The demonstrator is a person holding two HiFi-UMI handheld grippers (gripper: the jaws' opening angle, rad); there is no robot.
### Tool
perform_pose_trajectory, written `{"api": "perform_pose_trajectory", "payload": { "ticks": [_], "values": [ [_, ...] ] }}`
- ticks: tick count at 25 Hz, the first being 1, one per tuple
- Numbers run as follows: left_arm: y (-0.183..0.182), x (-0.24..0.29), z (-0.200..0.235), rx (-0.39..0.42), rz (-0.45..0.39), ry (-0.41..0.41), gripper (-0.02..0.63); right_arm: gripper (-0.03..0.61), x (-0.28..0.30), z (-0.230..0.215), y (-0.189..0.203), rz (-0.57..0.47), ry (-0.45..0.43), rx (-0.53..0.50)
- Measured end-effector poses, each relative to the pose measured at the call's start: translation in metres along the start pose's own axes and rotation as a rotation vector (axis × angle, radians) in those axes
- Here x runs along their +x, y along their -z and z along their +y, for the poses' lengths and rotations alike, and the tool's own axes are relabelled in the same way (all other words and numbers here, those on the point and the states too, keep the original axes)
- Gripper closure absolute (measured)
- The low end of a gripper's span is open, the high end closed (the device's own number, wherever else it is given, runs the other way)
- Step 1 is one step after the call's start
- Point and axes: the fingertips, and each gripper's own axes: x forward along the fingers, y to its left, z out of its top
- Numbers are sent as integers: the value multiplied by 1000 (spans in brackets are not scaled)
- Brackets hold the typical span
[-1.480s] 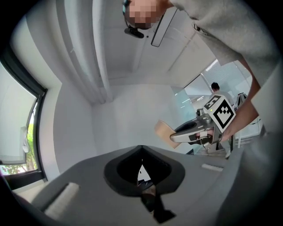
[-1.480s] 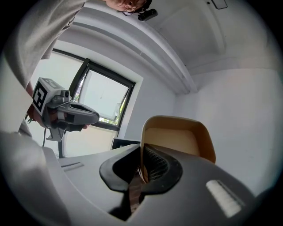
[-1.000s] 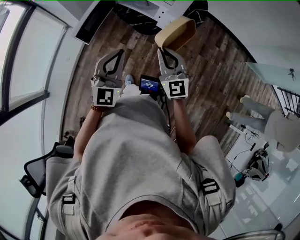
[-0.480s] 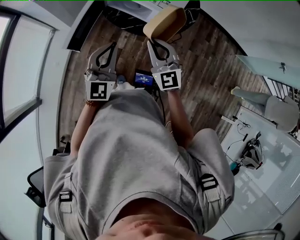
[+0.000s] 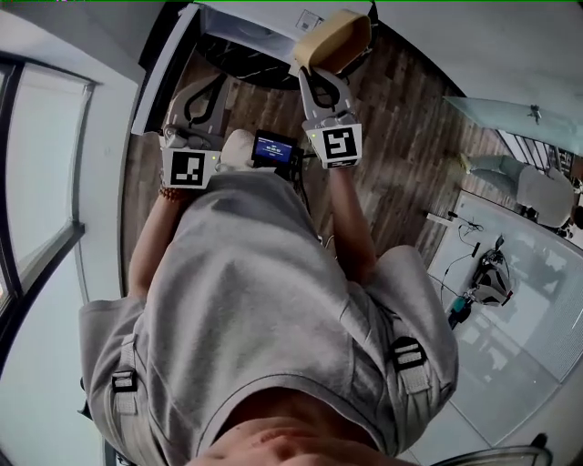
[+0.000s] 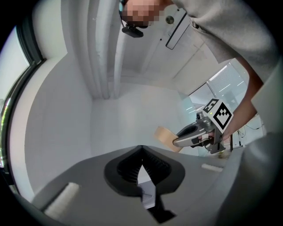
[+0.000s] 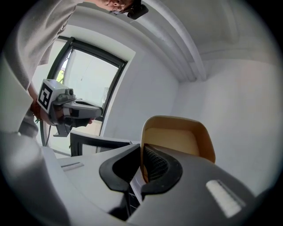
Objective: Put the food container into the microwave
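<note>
The right hand-held gripper (image 5: 314, 73) has its jaws clamped on the near wall of the tan food container (image 5: 333, 40) and holds it in the air above the wooden floor (image 5: 410, 118) - open side tilted towards the person. The left hand-held gripper (image 5: 219, 82) has its jaws together at the tips, with nothing between them. The microwave (image 5: 239, 27) lies just beyond, at the far edge.

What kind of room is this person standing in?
Probably an office or lab room, though it's hard to be sure: there's a wood-plank floor, a tall window and a white worktable off to the side.
</note>
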Motion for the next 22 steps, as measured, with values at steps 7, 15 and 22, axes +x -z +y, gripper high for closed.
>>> {"api": "perform_pose_trajectory", "payload": {
  "ticks": [7, 15, 22],
  "values": [
    [1, 6, 10, -8, -37, 62, 615, 551, 20, 6, 5, 64, -17, -74],
    [11, 13, 17, 45, -100, 148, 615, 551, 65, 31, 12, 96, -101, -236],
    [8, 12, 27, 66, -116, 120, 615, 552, 82, 54, 21, 109, -239, -344]
  ]
}}
